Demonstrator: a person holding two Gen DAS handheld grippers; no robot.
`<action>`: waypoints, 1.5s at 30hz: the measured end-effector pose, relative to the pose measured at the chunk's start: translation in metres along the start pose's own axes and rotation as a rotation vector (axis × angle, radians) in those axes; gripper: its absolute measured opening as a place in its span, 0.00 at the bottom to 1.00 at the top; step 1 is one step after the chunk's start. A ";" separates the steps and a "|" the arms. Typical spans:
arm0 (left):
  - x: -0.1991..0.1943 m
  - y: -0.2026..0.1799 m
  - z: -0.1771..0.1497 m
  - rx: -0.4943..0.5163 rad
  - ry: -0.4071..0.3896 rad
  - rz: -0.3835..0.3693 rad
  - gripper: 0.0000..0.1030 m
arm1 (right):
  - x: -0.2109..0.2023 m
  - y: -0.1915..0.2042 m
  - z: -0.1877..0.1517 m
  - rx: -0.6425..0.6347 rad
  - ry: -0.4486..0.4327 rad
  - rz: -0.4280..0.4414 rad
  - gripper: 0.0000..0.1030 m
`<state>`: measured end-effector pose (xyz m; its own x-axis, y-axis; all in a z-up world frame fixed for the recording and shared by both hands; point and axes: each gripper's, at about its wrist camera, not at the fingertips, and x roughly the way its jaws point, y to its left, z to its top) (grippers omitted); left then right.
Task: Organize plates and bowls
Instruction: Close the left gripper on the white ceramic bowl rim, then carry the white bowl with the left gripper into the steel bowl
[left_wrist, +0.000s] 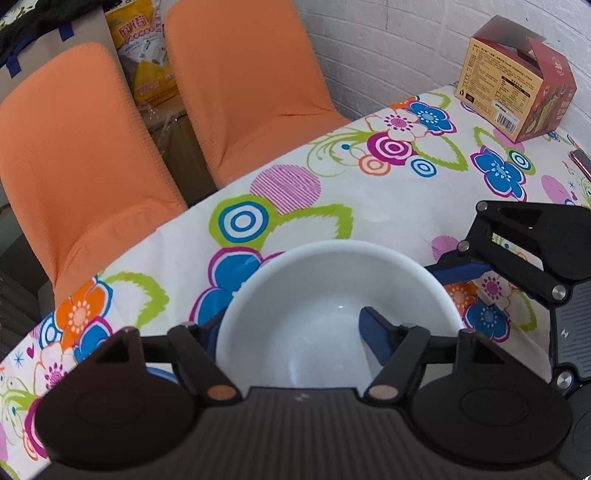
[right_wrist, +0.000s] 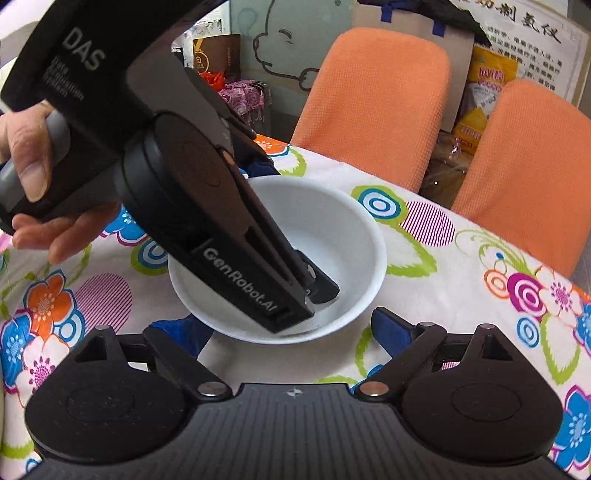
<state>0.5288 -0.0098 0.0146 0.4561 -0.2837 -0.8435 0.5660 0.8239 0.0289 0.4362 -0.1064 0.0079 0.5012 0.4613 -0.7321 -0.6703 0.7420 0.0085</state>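
My left gripper (left_wrist: 291, 332) straddles the bowl (left_wrist: 332, 295) wall, not visibly clamped; right gripper (right_wrist: 288, 328) open, empty. Next: clamp, lift.

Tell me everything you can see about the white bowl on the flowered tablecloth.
The plain white round bowl looks like glazed ceramic or melamine, smooth, deep and empty, with a rolled rim. It sits upright on the flower-print tablecloth, near the table edge by two orange chairs. The left hand-held gripper straddles its wall, one blue finger inside and one outside; whether the wall is pinched is unclear. The right hand-held gripper stands open beside its rim, apparently not touching.
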 end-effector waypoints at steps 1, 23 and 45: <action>-0.001 0.000 0.000 -0.004 -0.004 0.005 0.58 | -0.002 0.000 0.000 -0.003 -0.009 -0.002 0.76; -0.079 -0.064 -0.013 0.000 -0.076 -0.039 0.37 | -0.096 0.023 -0.024 0.029 -0.101 -0.030 0.77; -0.128 -0.208 -0.137 0.025 -0.092 -0.061 0.38 | -0.177 0.123 -0.138 0.083 -0.014 -0.080 0.77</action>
<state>0.2586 -0.0772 0.0434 0.4808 -0.3773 -0.7915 0.6107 0.7918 -0.0065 0.1896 -0.1640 0.0440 0.5592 0.4055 -0.7231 -0.5808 0.8140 0.0073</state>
